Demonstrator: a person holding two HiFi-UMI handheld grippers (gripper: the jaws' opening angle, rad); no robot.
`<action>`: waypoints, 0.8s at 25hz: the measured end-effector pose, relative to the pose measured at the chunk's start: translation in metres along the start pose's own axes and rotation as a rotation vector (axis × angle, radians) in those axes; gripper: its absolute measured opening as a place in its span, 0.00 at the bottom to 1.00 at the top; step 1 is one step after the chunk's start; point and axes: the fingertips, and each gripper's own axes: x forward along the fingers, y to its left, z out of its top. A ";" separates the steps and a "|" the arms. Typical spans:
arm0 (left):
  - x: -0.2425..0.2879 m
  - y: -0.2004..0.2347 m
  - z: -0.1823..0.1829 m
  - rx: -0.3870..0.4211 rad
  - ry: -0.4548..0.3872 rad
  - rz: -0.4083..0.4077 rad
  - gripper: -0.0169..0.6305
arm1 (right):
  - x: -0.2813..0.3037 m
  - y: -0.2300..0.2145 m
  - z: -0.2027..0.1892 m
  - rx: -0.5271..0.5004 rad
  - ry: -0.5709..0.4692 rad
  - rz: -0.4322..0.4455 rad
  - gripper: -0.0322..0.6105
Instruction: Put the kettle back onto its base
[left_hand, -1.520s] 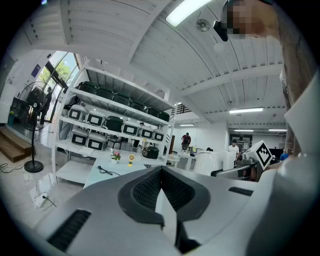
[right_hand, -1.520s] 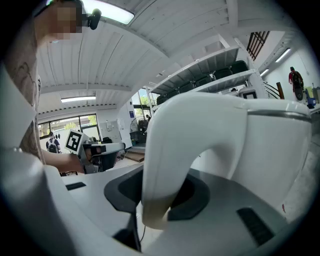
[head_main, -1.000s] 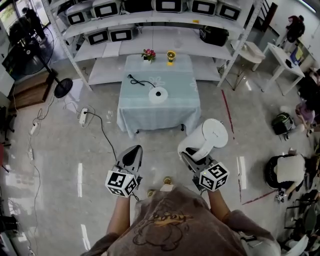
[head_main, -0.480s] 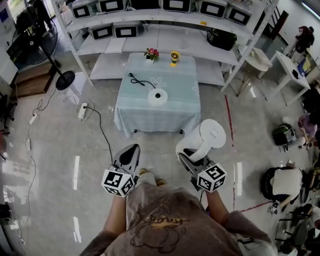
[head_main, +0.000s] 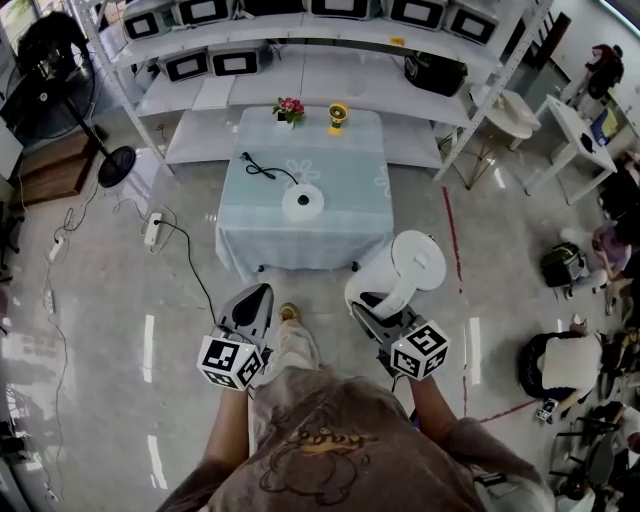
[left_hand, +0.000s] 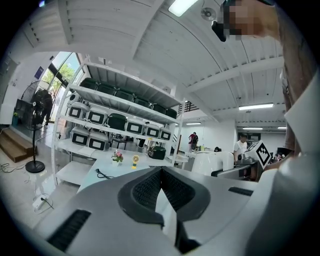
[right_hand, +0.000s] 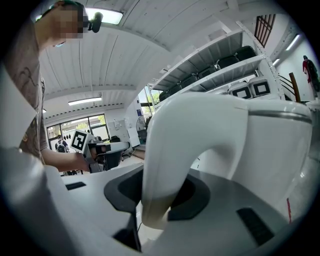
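1. Walking forward, you have brought both grippers closer to the table (head_main: 345, 215) than a second ago. Its near edge now sits just ahead of them in the head view, and your foot (head_main: 289, 314) shows between them.
2. Your grip has not changed: the right gripper (head_main: 372, 306) stays clenched on the handle (right_hand: 170, 150) of the kettle (head_main: 405, 270), with the jaws on either side of it in the right gripper view.
3. Your left gripper (head_main: 254, 298) is closed on nothing; its jaws meet at the tips in the left gripper view.
4. The kettle is upright and carried in the air, just off the table's near right corner. Its body is ahead of the right gripper and its handle is toward you.
5. The base (head_main: 302, 202) lies near the table's middle, and its cord (head_main: 262, 168) runs toward the far left corner. Kettle and base are well apart.
6. Flowers (head_main: 290, 108) and a small yellow fan (head_main: 338, 115) stand at the table's far edge.
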 end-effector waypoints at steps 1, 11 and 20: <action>0.007 0.005 0.001 -0.001 0.001 -0.001 0.06 | 0.005 -0.005 0.003 -0.001 0.002 0.001 0.22; 0.076 0.063 0.016 -0.017 0.023 -0.028 0.06 | 0.079 -0.045 0.040 -0.016 0.011 0.011 0.22; 0.135 0.119 0.041 -0.014 0.041 -0.077 0.06 | 0.158 -0.071 0.084 -0.052 0.010 0.018 0.22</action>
